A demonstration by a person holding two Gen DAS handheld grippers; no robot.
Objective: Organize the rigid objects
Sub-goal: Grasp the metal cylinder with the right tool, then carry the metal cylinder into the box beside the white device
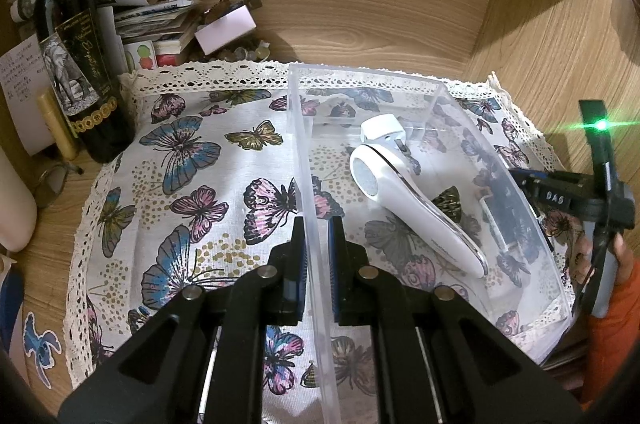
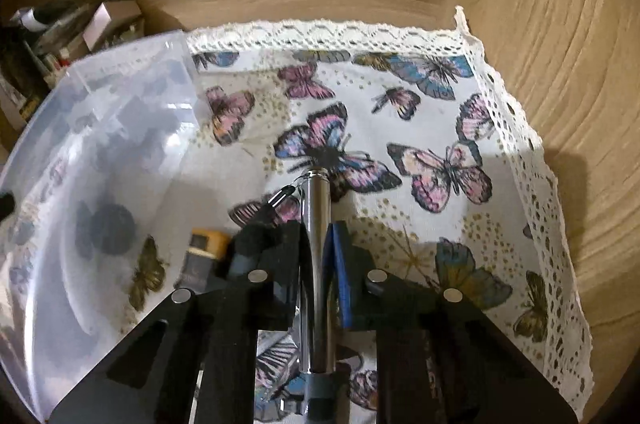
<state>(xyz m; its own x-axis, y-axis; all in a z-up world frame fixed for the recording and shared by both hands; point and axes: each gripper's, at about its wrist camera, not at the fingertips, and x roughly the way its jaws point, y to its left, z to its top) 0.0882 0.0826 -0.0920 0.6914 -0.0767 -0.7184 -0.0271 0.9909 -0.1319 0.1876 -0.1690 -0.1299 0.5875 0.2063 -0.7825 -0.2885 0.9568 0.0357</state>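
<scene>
Metal tube (image 2: 318,264) partly hidden, perhaps.

Both cameras sit on the grippers and look forward and steeply down along the fingers, close over the desk (image 1: 400,3). The left wrist view faces the desk's back edge, straddling the clear box (image 1: 500,159) wall. The right wrist view looks toward the back right corner. Both share the butterfly cloth (image 2: 440,127) and the box.

White letters reading "DAS" show on the black body of the right hand-held gripper (image 1: 558,197); script on the wine bottle's label (image 1: 76,71) stays illegible.
</scene>
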